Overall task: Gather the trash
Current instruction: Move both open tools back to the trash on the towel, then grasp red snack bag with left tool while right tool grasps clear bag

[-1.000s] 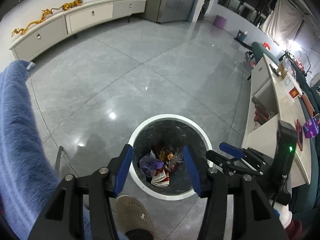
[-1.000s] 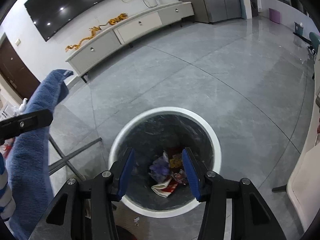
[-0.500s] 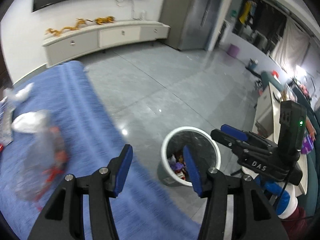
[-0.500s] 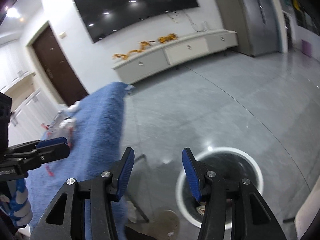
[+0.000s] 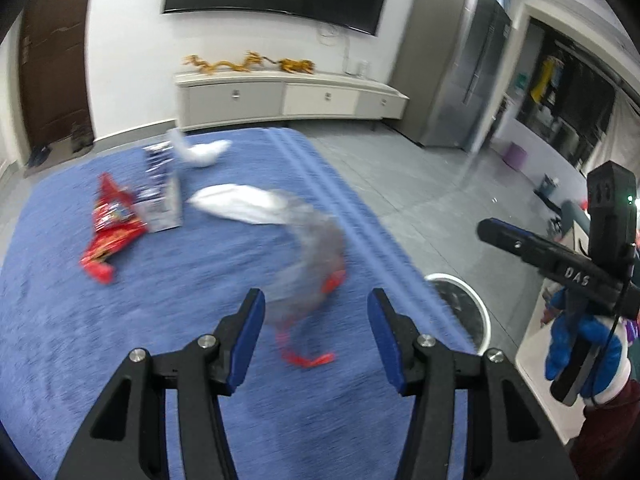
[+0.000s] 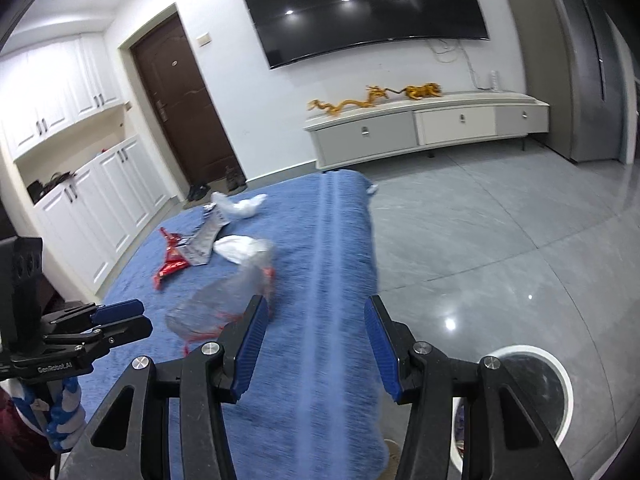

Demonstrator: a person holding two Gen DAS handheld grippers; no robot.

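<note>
Trash lies on a blue-covered table (image 5: 120, 340): a red snack wrapper (image 5: 110, 228), a silver packet (image 5: 160, 188), two white crumpled tissues (image 5: 240, 206) (image 5: 202, 152) and a blurred clear plastic bag with red strips (image 5: 316, 264). My left gripper (image 5: 316, 304) hangs open over the table just short of the bag, nothing between its blue pads. My right gripper (image 6: 316, 308) is open and empty above the table's right edge, with the clear bag (image 6: 224, 300) to its left. The round white-rimmed trash bin (image 6: 532, 384) stands on the floor at lower right.
Grey tiled floor (image 6: 500, 240) stretches right of the table. A low white cabinet (image 6: 428, 128) with golden dragon figures runs under a wall TV. A brown door (image 6: 180, 100) and white cupboards (image 6: 92, 208) stand at the left. A gloved hand (image 5: 576, 344) holds the right gripper.
Both grippers have swung up and away from above the bin to over the blue table. The bin has slid from the centre to the lower right of each view. Jaw gaps look unchanged.
</note>
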